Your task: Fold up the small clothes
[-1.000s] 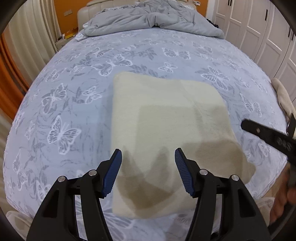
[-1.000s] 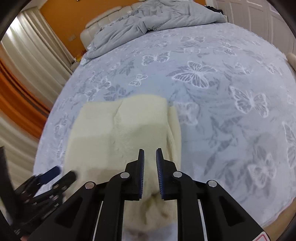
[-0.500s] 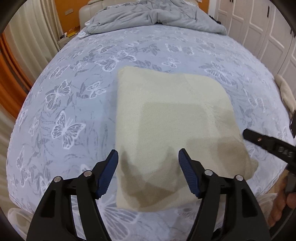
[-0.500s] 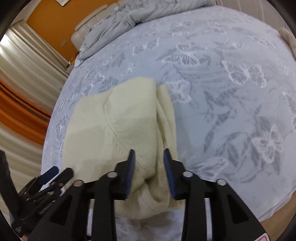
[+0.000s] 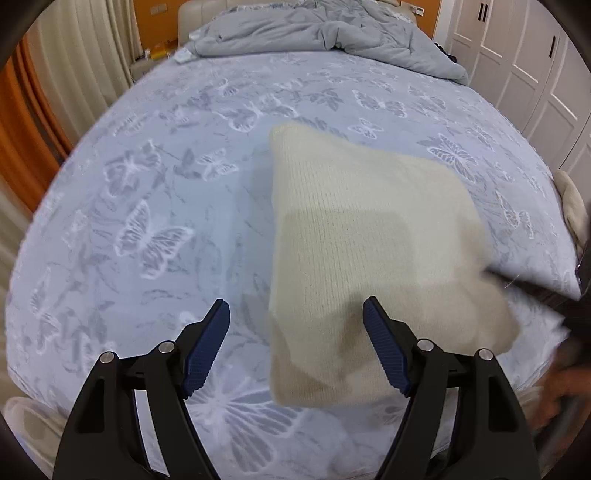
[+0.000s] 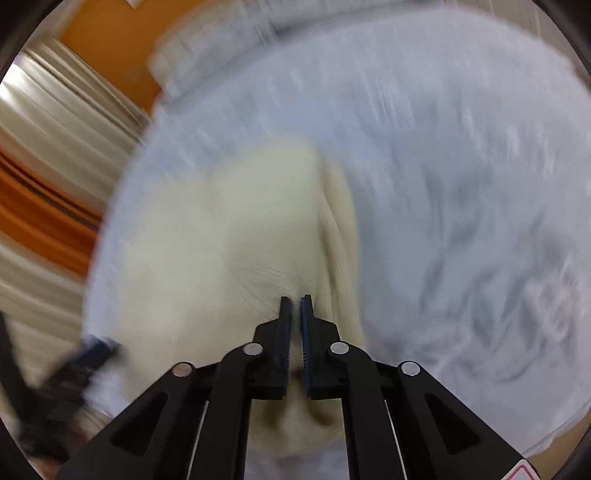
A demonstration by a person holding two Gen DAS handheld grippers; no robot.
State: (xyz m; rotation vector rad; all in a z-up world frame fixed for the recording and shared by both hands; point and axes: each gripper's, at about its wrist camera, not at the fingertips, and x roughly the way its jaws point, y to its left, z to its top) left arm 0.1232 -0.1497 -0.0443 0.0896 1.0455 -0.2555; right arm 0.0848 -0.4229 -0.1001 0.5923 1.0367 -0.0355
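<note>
Since the earlier frames, the right gripper (image 6: 295, 301) has been closing its jaws, after a brief widening, onto the near right edge of the cream ribbed-knit folded garment (image 5: 369, 236), and fabric is puckering toward its tips. Meanwhile the left gripper (image 5: 297, 314) has been opening; its wide jaws are straddling the garment's near left edge, pads not pressing. Lying near the front edge of the grey butterfly-print bedsheet (image 5: 155, 206), the knit is appearing soft, light and limp, likely sagging wherever unsupported; corners and folded edges are offering the surest hold. Farther back, a rumpled grey duvet (image 5: 317, 33) is lying.
</note>
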